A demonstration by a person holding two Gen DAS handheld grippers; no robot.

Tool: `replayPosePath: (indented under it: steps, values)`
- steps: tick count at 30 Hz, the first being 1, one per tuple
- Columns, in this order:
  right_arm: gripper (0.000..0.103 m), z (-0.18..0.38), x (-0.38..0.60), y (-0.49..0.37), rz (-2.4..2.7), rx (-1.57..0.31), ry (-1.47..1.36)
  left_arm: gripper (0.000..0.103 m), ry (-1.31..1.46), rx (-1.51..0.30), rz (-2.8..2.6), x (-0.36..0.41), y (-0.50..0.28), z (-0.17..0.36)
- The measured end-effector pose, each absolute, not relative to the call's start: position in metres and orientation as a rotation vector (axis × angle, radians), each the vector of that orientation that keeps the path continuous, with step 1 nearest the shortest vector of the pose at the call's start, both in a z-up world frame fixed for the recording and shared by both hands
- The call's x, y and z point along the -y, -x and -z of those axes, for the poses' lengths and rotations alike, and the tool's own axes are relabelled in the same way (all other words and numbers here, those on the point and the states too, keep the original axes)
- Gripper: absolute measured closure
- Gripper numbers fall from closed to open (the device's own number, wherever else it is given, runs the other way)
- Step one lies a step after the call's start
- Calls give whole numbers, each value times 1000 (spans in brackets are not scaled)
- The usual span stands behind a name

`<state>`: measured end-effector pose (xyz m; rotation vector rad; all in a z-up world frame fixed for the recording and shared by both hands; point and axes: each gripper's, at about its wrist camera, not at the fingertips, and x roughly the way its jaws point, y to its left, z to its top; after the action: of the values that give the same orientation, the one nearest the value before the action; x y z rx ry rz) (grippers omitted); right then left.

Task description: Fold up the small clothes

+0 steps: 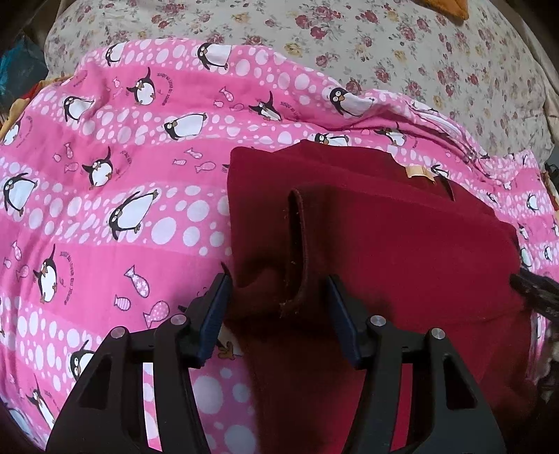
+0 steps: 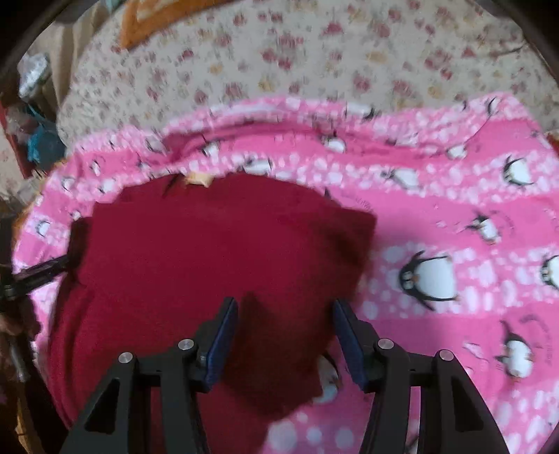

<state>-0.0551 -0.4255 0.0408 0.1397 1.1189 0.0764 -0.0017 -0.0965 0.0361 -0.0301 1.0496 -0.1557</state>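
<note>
Left claw [image 1: 277, 307] jaws apart, pads not pressing on anything. Dark red garment [image 1: 367, 244] sits between and under the fingers; a hemmed edge loop of it stands up in the gap, loose, touching neither pad clearly. Left finger tip is just beside the garment's left edge, over the pink.

Right claw [image 2: 284, 331] also apart, nothing clamped. Red cloth lies below the gap, near the garment's right lower corner; right finger is over the pink cover just past that edge. Right wrist view is motion-blurred, fine contact not readable.

Garment lies folded into a rough block on a pink penguin-print cover [image 1: 104, 209], with a small tan label [image 1: 421, 171] at its far edge. Pink cover is spread over a floral sheet [image 1: 384, 42] on the bed.

Each wrist view catches a dark bit of the other claw at the garment's side edge: far right in the left view, far left in the right view. Orange fabric [image 2: 146, 24] at the top of the right view, beyond the floral sheet.
</note>
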Motion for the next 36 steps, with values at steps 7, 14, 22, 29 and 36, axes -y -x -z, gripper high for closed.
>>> replayPosePath:
  steps: [7,14,22,29,36]
  values:
    - [45,-56,431,70,-60,-1101,-161,47,-28,-1015,139,97,19,-55]
    - [45,-79,433,116,-152,-1081,-252,47,-102,-962,154,99,51,-89]
    - [45,-83,410,159,-234,-1103,-226,47,-176,-932,177,85,101,-133]
    - [45,-70,408,187,-257,-1120,-274,47,-86,-1054,246,64,155,-108]
    - [45,-66,405,228,-349,-1157,-299,47,23,-1139,288,62,210,-56]
